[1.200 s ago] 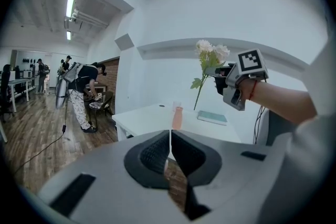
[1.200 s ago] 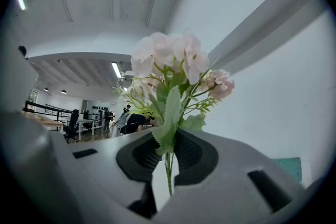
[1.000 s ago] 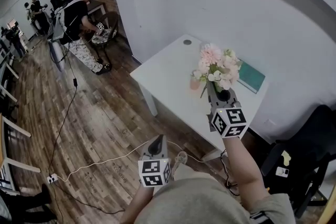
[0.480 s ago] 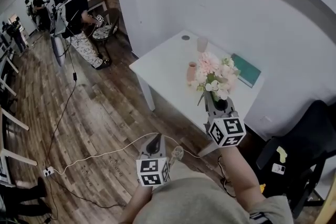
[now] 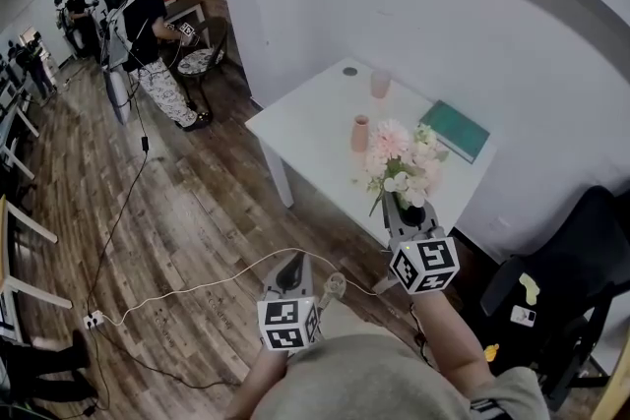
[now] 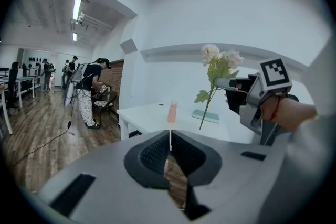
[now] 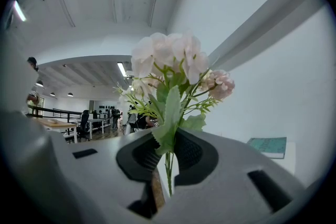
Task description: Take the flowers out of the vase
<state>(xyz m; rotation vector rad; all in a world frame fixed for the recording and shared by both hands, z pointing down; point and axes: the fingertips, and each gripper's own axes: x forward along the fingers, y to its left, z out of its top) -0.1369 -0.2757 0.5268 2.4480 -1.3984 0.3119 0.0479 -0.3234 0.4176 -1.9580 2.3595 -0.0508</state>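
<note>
My right gripper (image 7: 167, 157) was pinched on the thin green stems of the flowers (image 7: 173, 60), just under the lowest leaves, with the blooms standing up above the jaws. My left gripper (image 6: 169, 152) hung low in front of me, its jaws pressed together on nothing.

The flowers were already clear of the vase (image 5: 360, 133). That small pink vase stood alone on the white table (image 5: 305, 128), and the bunch hung in the air nearer to me, with the stem ends dangling free.

I judged the bunch to be very light, with all its bulk at the top. The stems looked thin and springy, so they could swivel or slip in a loose pinch. The petals looked soft and easy to crush, so the stems below the leaves were the only place I wanted to hold.

The vase looked narrow and easy to tip, and I meant to keep the hanging stems away from it. A green book (image 5: 455, 131) lay by the wall and a cup (image 5: 380, 84) stood at the far side. The bare tabletop on the near left and the air above the table's front edge gave me open room. A black chair (image 5: 581, 261) crowded my right.
</note>
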